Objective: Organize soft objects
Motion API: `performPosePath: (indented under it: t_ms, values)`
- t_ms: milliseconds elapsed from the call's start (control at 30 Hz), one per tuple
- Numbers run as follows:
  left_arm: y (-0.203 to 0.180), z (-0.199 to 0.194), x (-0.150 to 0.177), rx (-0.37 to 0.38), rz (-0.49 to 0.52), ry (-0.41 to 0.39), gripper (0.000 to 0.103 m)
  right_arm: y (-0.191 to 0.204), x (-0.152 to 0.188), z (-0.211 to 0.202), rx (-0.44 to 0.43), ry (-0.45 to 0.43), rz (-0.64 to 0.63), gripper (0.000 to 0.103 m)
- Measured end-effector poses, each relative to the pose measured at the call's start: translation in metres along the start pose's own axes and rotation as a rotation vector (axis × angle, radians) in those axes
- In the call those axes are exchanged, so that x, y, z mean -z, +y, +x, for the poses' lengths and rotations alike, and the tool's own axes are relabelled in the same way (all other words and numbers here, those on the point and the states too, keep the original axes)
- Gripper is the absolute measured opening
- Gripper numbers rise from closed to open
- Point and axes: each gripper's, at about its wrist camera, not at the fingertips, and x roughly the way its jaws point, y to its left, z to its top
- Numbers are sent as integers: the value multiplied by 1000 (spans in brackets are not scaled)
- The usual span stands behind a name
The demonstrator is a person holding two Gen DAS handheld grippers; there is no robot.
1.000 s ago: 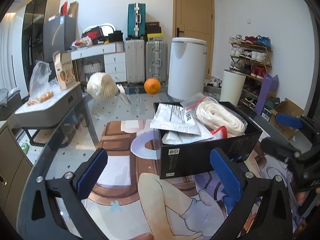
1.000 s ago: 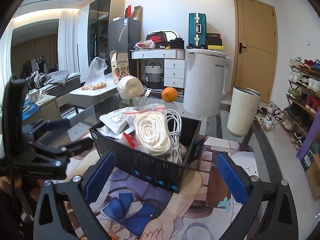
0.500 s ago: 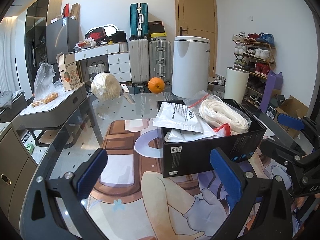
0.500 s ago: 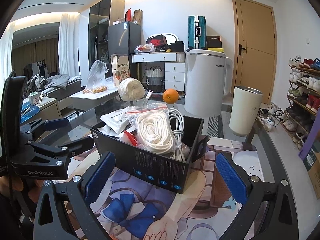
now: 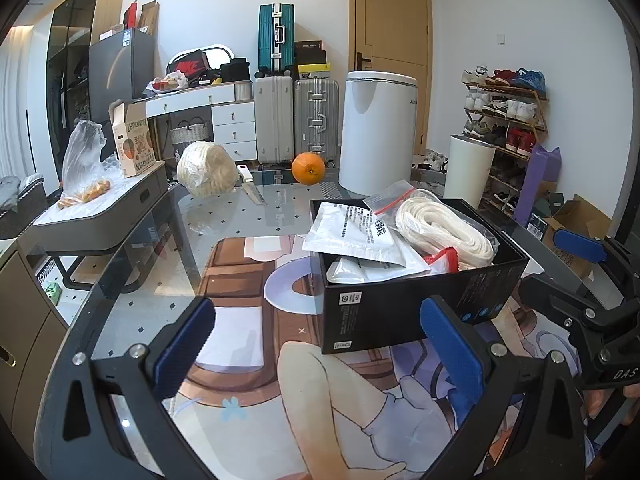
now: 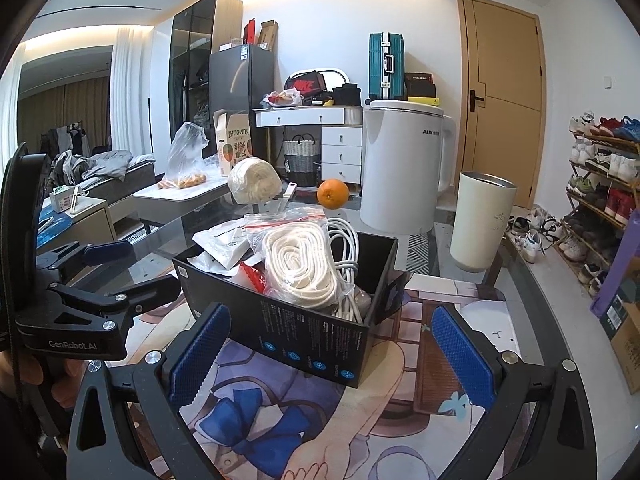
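Note:
A black box (image 5: 408, 308) (image 6: 304, 336) stands on the printed mat. It holds a bagged coil of white rope (image 5: 444, 232) (image 6: 300, 264), white pouches (image 5: 356, 232) (image 6: 224, 240) and white cable (image 6: 346, 240). My left gripper (image 5: 320, 344) is open and empty, just in front of the box. My right gripper (image 6: 328, 356) is open and empty, close to the box's near side. Each gripper shows at the edge of the other's view. A wrapped bundle of white rope (image 5: 206, 174) (image 6: 254, 182) lies at the table's far side.
An orange (image 5: 308, 168) (image 6: 333, 194) and a knife (image 5: 250, 186) lie at the far edge of the glass table (image 5: 160, 280). A white bin (image 5: 378, 132), a cream cylinder (image 6: 480, 220), suitcases and a shoe rack (image 5: 508, 120) stand behind. A side table (image 5: 100, 216) stands at left.
Both grippers have drawn back a little from the box and risen slightly. Both stay open and empty. The box and its contents have not moved.

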Motion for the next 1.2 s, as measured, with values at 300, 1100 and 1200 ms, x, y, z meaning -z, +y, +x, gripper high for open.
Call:
performPosePath:
  t_ms: [300, 1100, 1200]
  values:
    - [1, -2, 1, 6, -4, -9, 103, -2, 0, -2, 16, -14, 3, 103]
    - [0, -6, 0, 12, -5, -22, 103, -3, 3, -4, 25, -21, 6, 103]
    - [-1, -6, 0, 12, -4, -22, 103, -3, 3, -4, 24, -22, 6, 103]
